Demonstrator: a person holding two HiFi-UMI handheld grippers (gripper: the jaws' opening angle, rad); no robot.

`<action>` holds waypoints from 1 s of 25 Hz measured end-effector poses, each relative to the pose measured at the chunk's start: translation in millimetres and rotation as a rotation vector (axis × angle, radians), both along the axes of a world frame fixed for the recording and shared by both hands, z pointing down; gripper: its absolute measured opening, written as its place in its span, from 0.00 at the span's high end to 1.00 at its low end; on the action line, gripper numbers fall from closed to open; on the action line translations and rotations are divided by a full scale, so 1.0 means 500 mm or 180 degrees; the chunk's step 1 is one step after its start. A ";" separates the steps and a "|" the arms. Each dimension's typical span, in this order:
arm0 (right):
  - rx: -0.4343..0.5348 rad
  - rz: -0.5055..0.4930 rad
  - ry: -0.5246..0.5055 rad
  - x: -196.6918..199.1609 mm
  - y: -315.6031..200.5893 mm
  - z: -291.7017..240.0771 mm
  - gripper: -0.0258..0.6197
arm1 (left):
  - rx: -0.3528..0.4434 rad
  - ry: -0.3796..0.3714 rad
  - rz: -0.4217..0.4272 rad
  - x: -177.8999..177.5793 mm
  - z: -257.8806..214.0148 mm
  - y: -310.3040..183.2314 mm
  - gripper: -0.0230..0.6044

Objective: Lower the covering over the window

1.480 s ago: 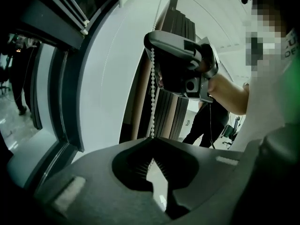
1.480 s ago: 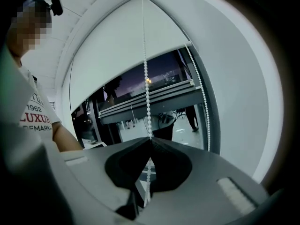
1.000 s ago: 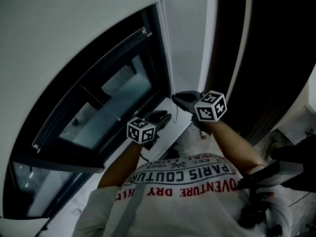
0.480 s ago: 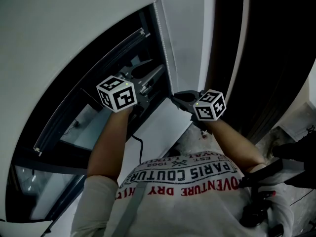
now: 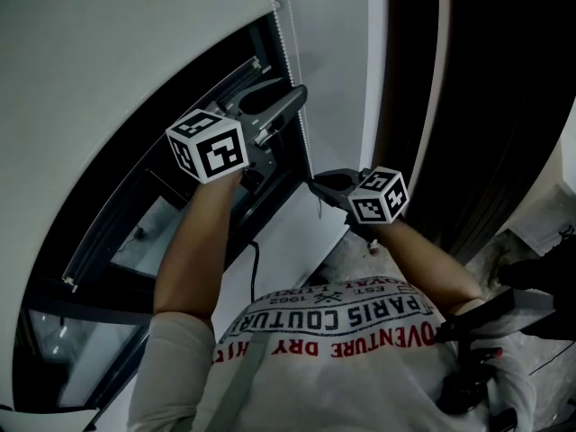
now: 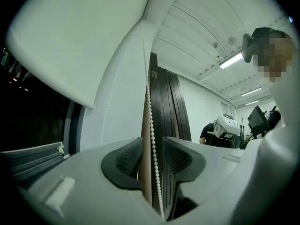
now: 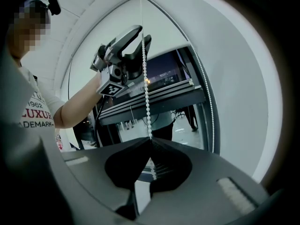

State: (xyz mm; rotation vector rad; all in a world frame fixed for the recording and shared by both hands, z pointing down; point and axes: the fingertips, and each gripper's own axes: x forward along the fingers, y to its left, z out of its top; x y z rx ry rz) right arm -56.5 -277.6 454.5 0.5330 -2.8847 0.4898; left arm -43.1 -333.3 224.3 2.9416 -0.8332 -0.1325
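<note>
A: Now, hand-over-hand on the bead chain. The right tongs pinch it low; the left tongs, higher, have just opened wide, chain between pads untouched.
B: And the blind?
A: Partway over the window, far left. Next, likely: left clamps, right releases, haul.

Office-like room, strip lights overhead

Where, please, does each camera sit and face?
Head view: on the head, steeply down at the window; forearms, shirt, left tool, right tool show.
Left gripper view: on the left tool, along jaws that have just been opening, bead chain between them; head shows.
Right gripper view: on the right tool, shut on that chain, facing the window; left forearm shows.
All three show the chain.
</note>
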 end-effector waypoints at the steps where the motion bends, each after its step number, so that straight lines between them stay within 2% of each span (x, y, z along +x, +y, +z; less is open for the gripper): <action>1: 0.0001 0.0000 0.0000 0.000 0.000 -0.001 0.95 | 0.0007 -0.0012 -0.0036 -0.001 -0.004 -0.003 0.75; 3: 0.0006 0.0007 -0.0002 -0.002 0.000 -0.001 0.95 | 0.0021 -0.0049 -0.0105 -0.004 -0.009 -0.008 0.77; 7: 0.0010 0.0017 -0.0006 -0.004 0.001 -0.003 0.95 | 0.0030 -0.0085 -0.0164 -0.006 -0.007 -0.010 0.94; 17: -0.0084 0.0090 -0.0112 0.009 -0.004 -0.003 0.95 | 0.0075 -0.0064 -0.0058 0.000 -0.009 0.002 0.96; 20: -0.0124 0.0101 -0.0022 0.011 -0.003 0.010 0.95 | 0.0100 -0.0153 -0.0064 0.003 0.003 0.004 0.96; 25: -0.0392 0.0121 0.0011 0.018 0.011 0.068 0.95 | -0.0027 -0.0219 -0.0132 -0.002 0.068 0.002 0.96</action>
